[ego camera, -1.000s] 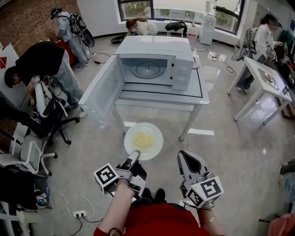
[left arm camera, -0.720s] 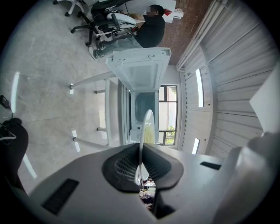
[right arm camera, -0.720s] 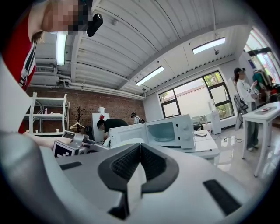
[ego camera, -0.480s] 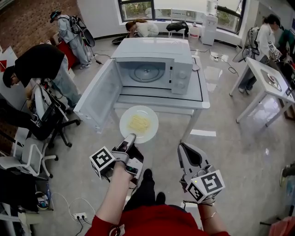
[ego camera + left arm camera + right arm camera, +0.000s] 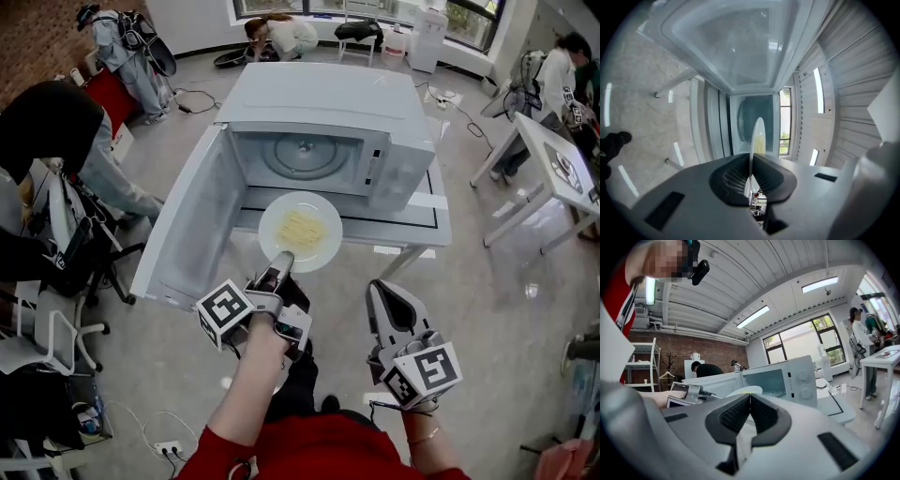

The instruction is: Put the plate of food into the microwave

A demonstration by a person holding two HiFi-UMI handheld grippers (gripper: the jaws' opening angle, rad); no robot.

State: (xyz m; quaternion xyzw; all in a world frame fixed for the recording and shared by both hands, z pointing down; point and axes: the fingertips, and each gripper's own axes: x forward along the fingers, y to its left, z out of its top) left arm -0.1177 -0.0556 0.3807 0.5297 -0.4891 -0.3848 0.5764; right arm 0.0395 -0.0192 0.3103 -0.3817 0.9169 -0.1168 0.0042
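Left gripper (image 5: 280,262): its 2 jaws clamp the near rim of the plate (image 5: 324,246), which is held level with yellow food (image 5: 302,228) on it. The plate is over the front edge of the table (image 5: 439,214), just before the cavity of the microwave (image 5: 328,103). The door (image 5: 187,225) stands open at left. Right gripper (image 5: 382,292): jaws together, empty.

- I can read no word, brand name or number anywhere in these views.
- The cube (image 5: 223,314) on the left hand-held gripper (image 5: 280,262) and the cube (image 5: 422,373) on the right hand-held gripper (image 5: 381,287) carry black-and-white square marker patterns, not letters.
- On the microwave (image 5: 319,98), any print on the control panel (image 5: 397,174) by its knobs is too small for me to make out.
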